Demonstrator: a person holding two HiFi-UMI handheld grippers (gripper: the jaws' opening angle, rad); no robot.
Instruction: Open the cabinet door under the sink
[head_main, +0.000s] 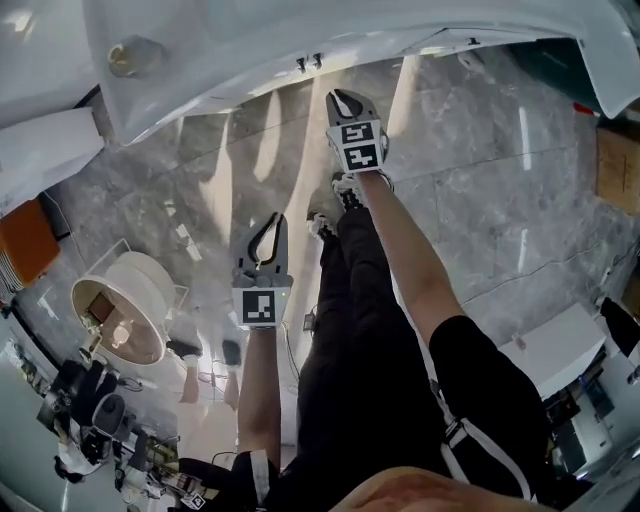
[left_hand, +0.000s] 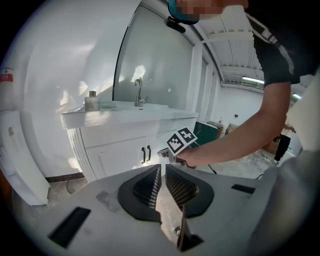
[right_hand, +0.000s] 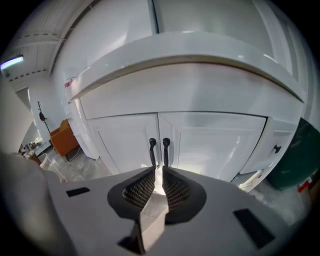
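- The left gripper hangs well away from the cabinet. Its fingers are pressed together at the tips and hold nothing.
- The cabinet sits under the white surface with the tap, right in front of the person.
- The cabinet has two doors side by side, the left door and the right door. Both are closed.
- There are two black handles, one on each door. The left handle and the right handle sit next to each other at the middle crack.
- Each handle stands straight up, with its long way going up and down.
- The right gripper is much nearer to the doors than the left one.
- The two handles are straight ahead of its fingers and a little above the tips. They are near but not touching.
- Its fingers are together too, with nothing between them.
- I think they must spread apart first and then go forward around one handle. They sit side by side, so they should fit an upright handle.
- Far to the right is one small dark knob on a narrow side panel, well apart from the pair. I do not think it is the one to grab.
- In all there are two grippers, two doors, two handles and one knob.
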